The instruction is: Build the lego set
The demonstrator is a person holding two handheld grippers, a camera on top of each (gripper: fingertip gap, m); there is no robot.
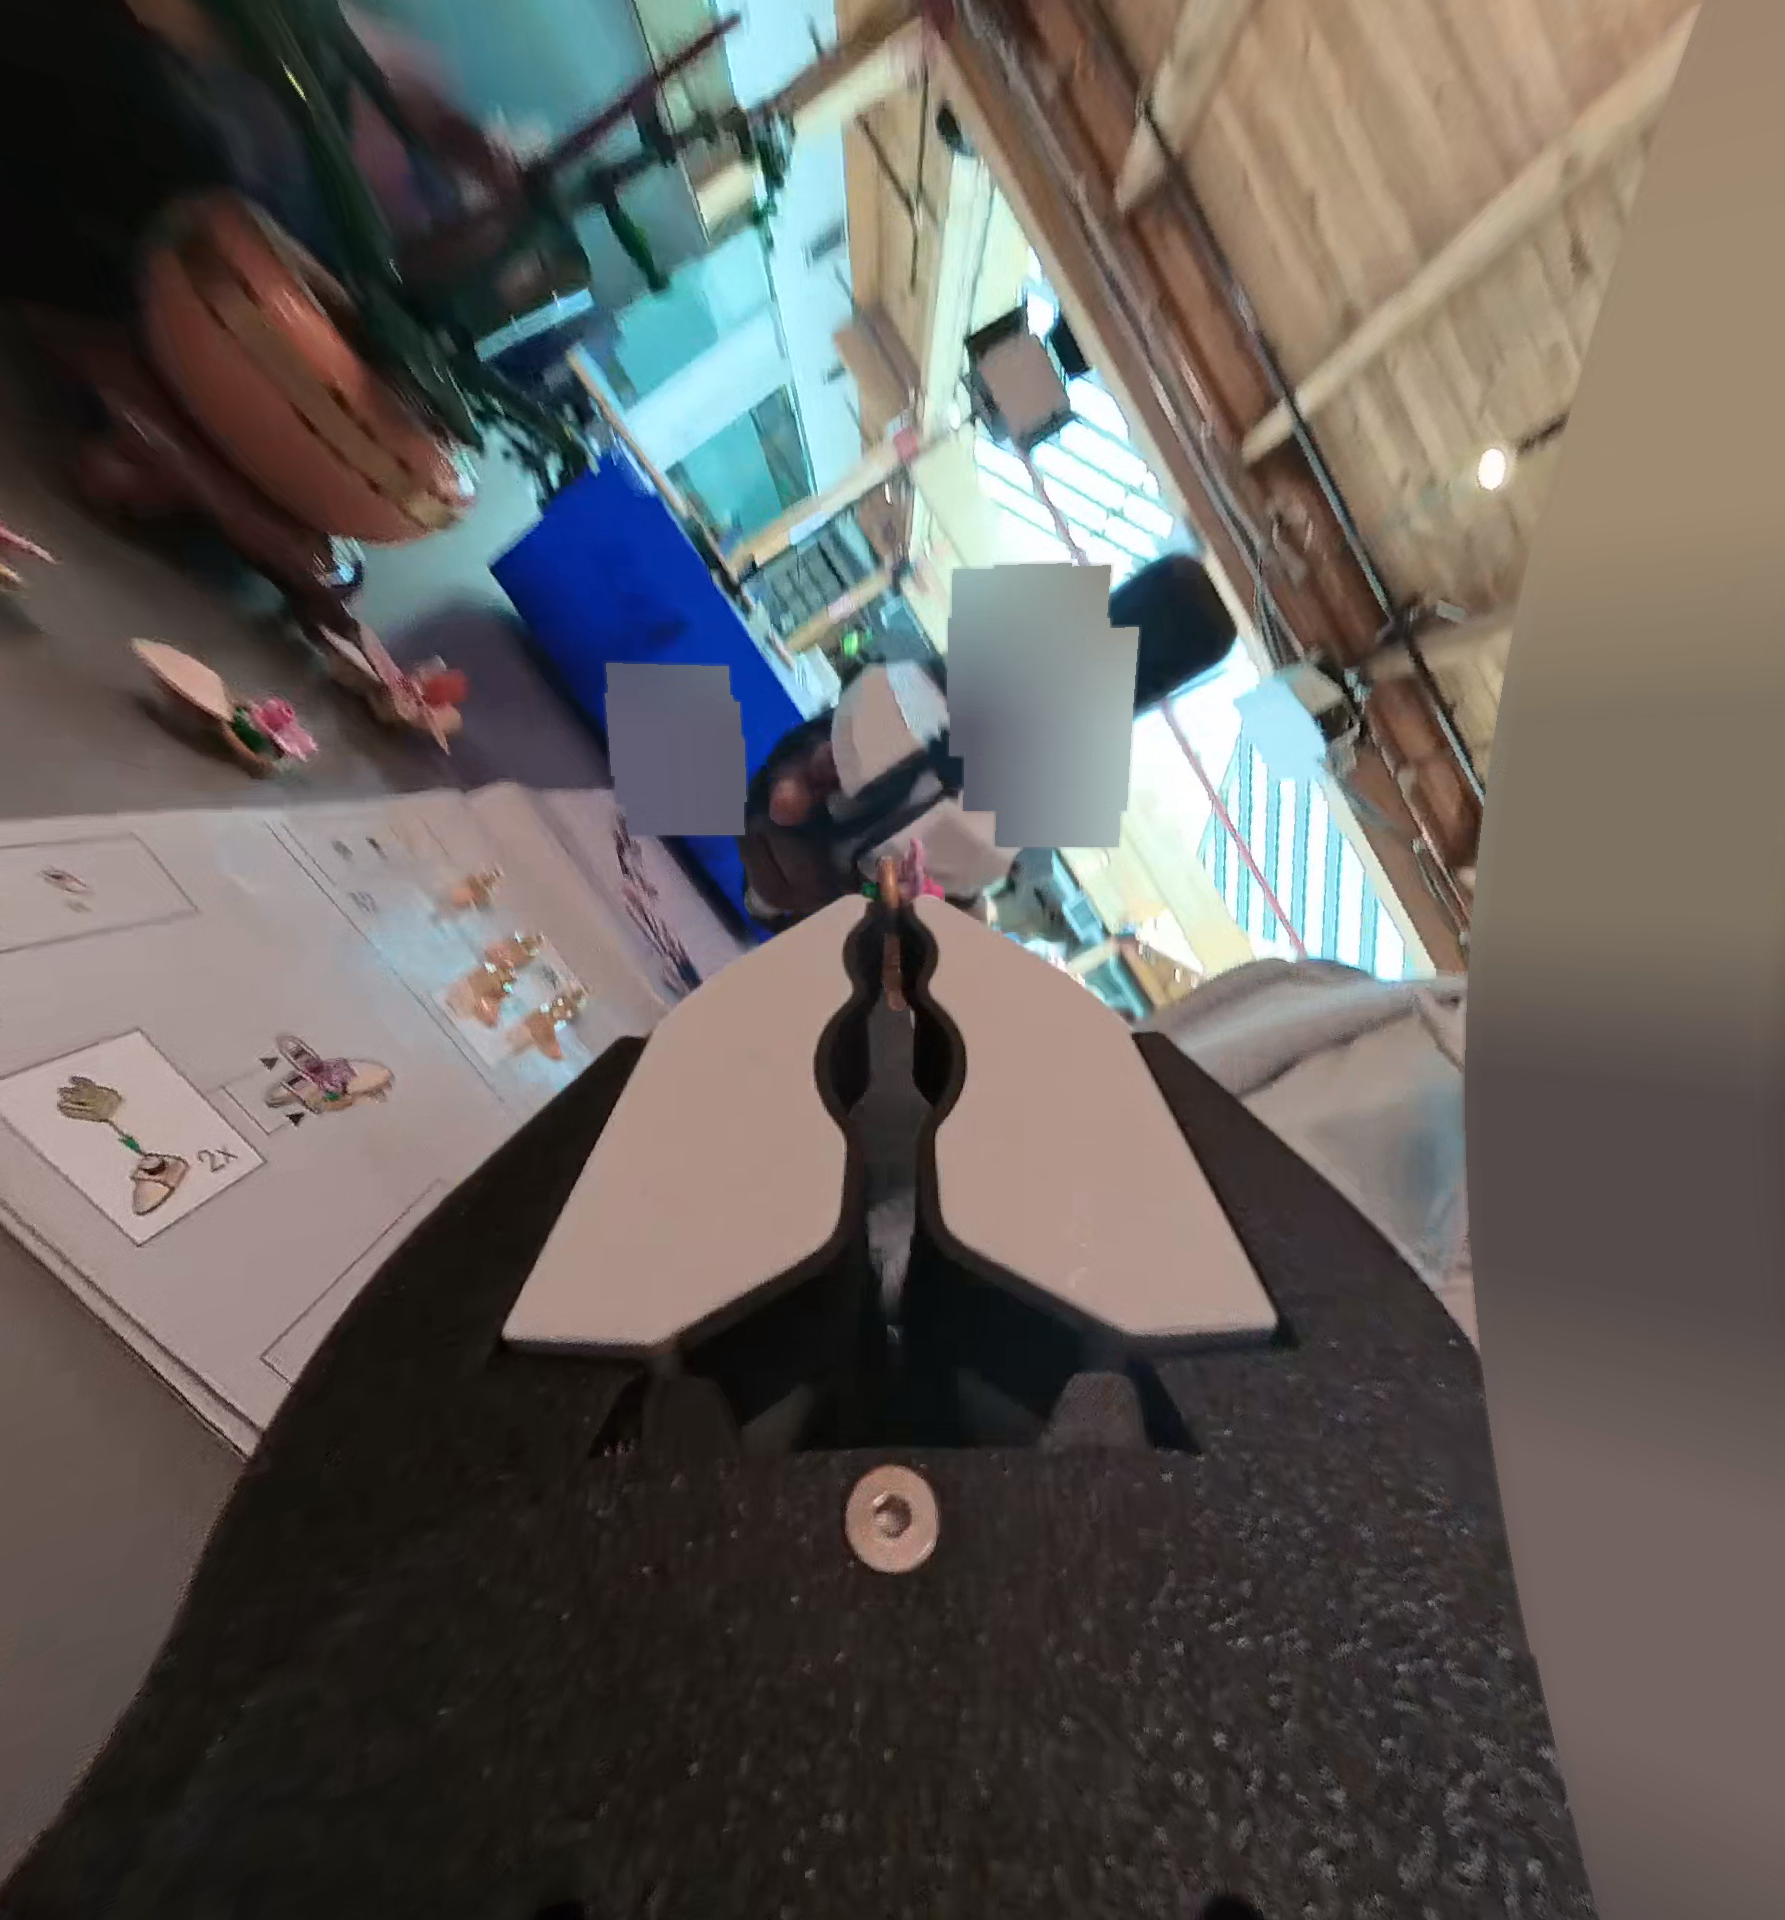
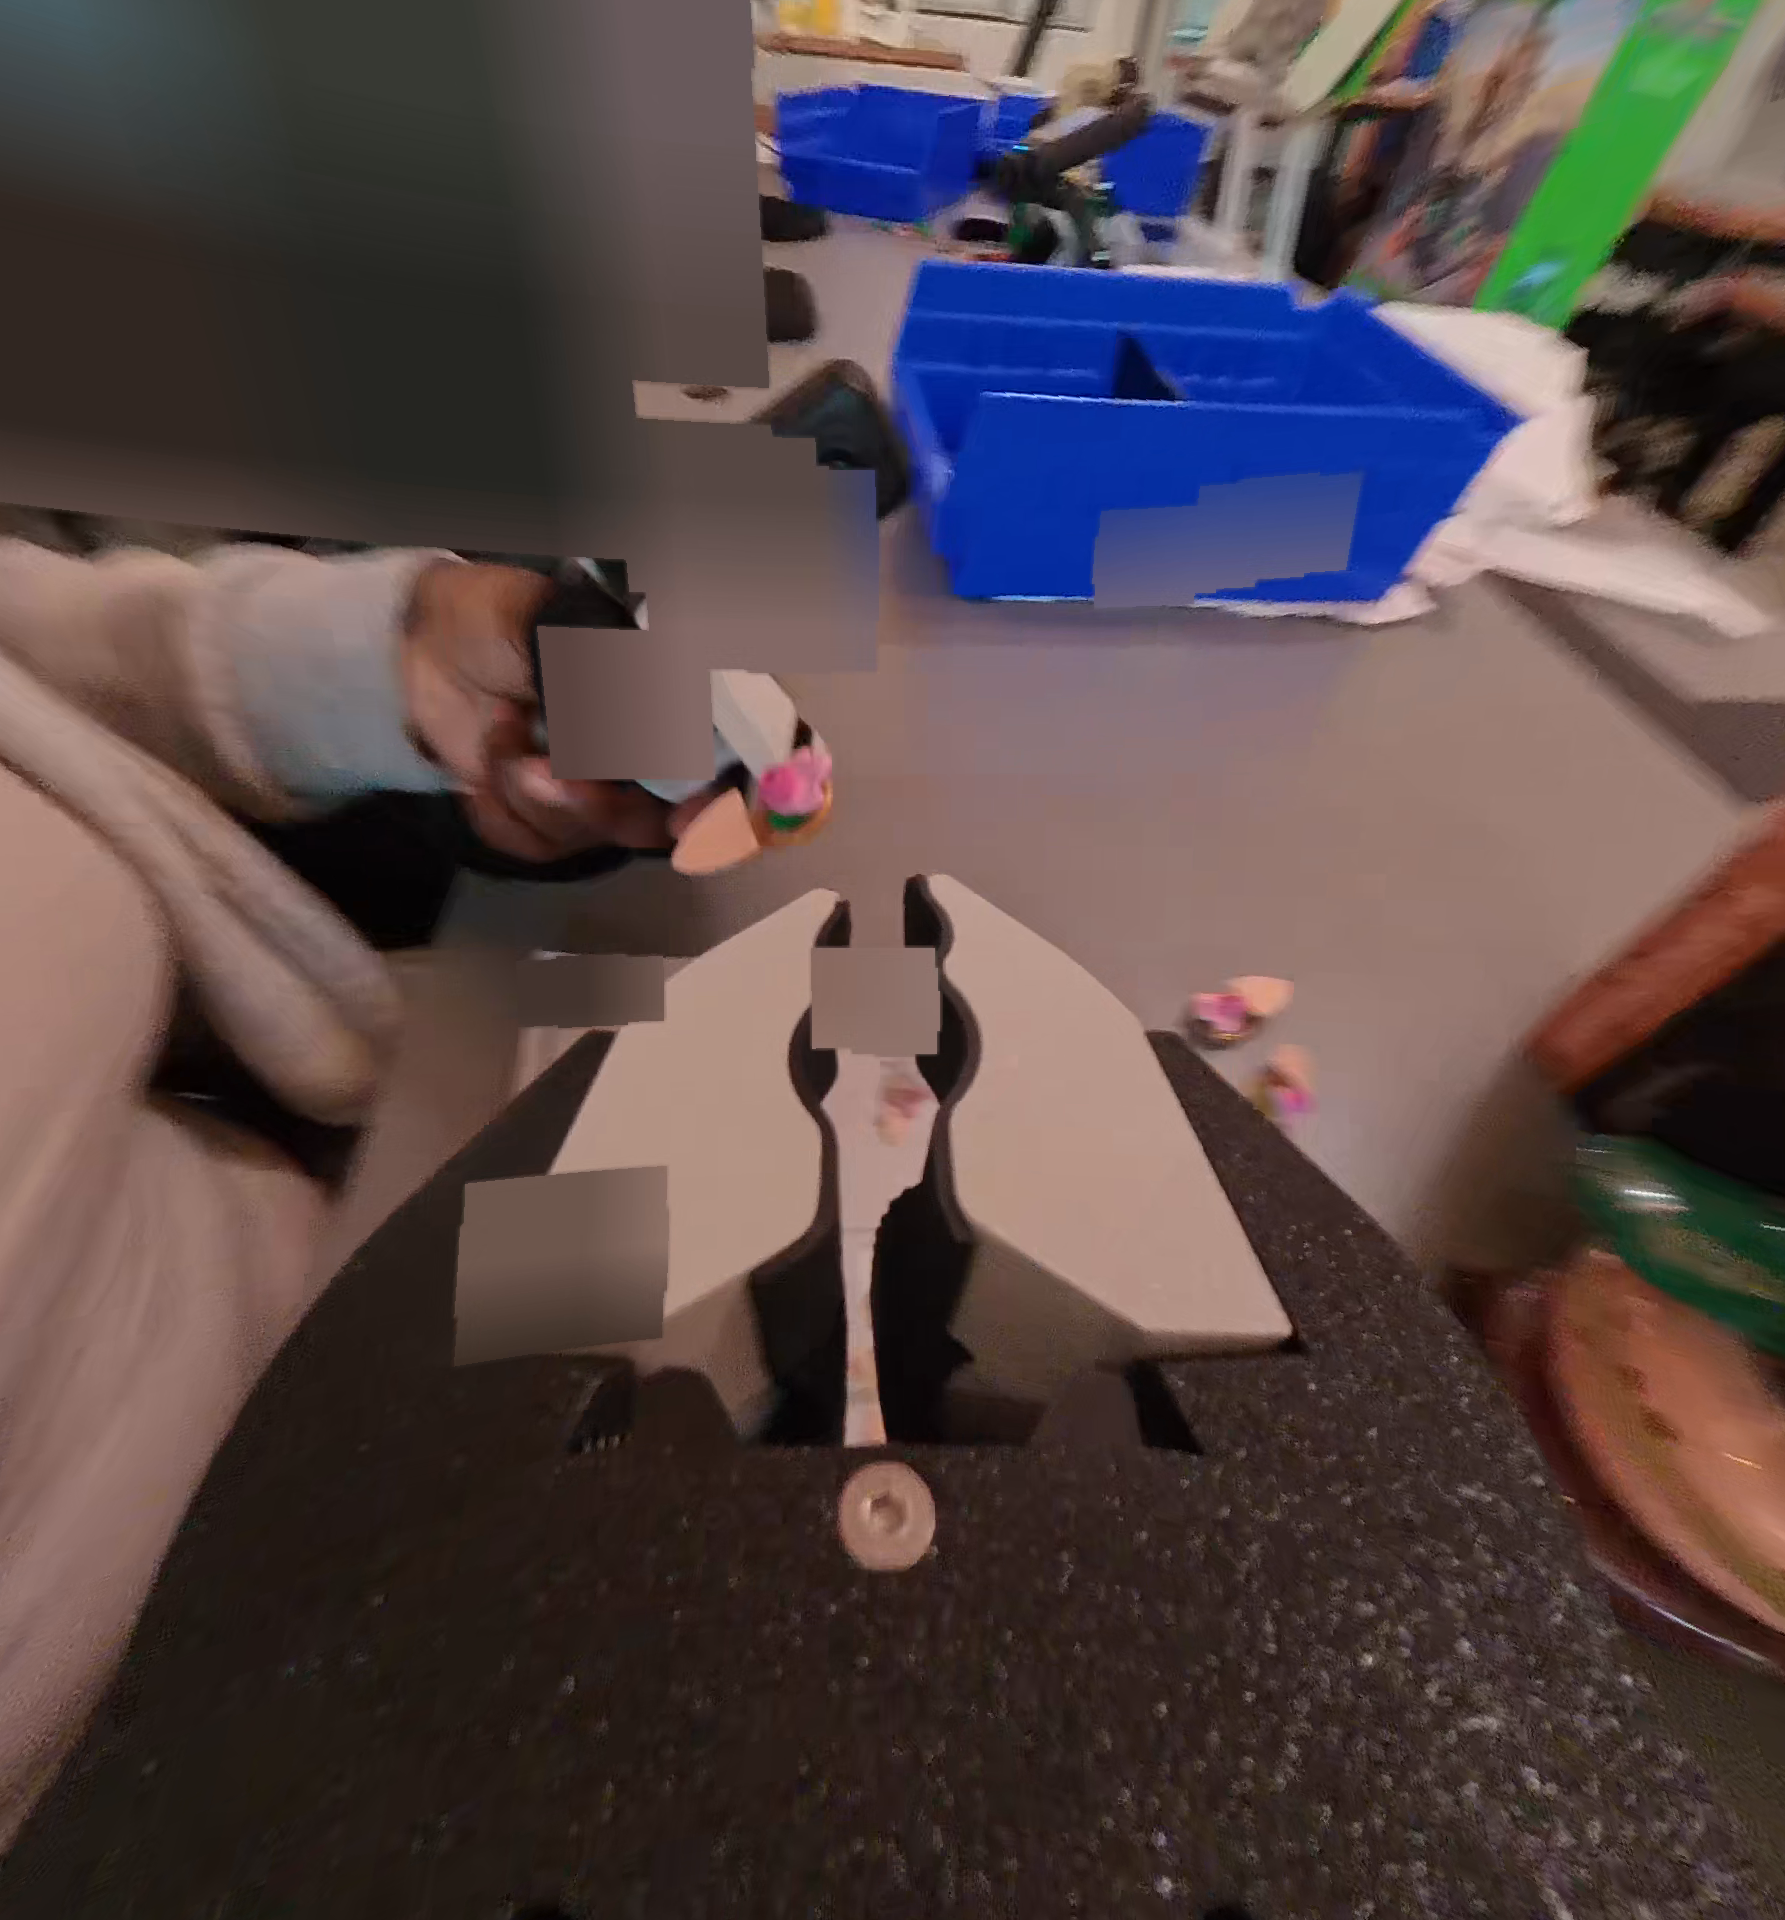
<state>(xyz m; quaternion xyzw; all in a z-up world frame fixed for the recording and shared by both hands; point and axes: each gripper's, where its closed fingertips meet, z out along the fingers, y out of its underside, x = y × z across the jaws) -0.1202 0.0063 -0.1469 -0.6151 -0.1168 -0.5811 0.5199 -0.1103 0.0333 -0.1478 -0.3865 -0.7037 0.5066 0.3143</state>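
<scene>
The left tool (image 1: pixel 890 914) pinches the thin tan edge of a small flower piece (image 2: pixel 786 795), light and fragile-looking, best held by that stiff base, above the table (image 2: pixel 1179 779), while the right tool (image 2: pixel 875 894) stands slightly open on nothing.

Each handheld gripper has a black, speckled, rough-textured body that widens toward the near edge, with one silver hex-socket screw (image 1: pixel 891 1524) set at its centre. Two pale grey fingers (image 1: pixel 722 1153) rise from rectangular slots in the body and taper to points at the far end; their inner edges are lined with black and cut in wavy scallops. The right gripper (image 2: pixel 875 894) has the same build. The person wears a light beige knitted sleeve (image 2: pixel 275 675) with a ribbed cuff.
</scene>
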